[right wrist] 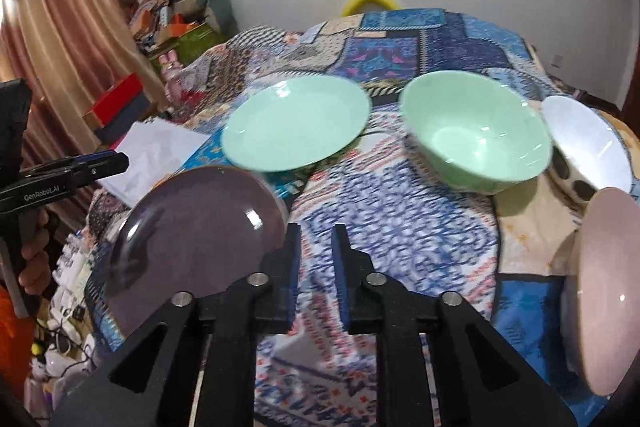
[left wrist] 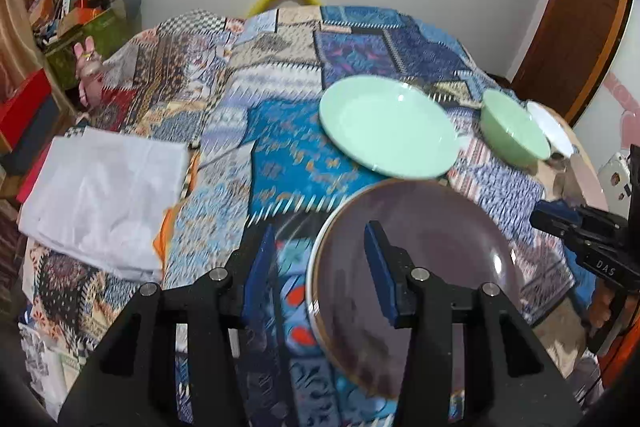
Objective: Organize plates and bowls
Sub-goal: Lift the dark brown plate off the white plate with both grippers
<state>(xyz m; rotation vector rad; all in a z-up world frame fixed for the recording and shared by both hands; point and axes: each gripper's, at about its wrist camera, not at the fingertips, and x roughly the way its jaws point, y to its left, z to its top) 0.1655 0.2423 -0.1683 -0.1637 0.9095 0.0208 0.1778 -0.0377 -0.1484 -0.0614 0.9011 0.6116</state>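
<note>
A purple plate lies near the front of the patchwork-covered table; it also shows in the right wrist view. My left gripper is open, its left finger off the plate, its right finger over it. A mint green plate, a mint green bowl and a white bowl sit behind. A pink plate is at the right edge. My right gripper is open and empty above the cloth.
A folded white cloth lies on the table's left side. Cluttered boxes stand at the far left by a curtain. A brown door is at the right.
</note>
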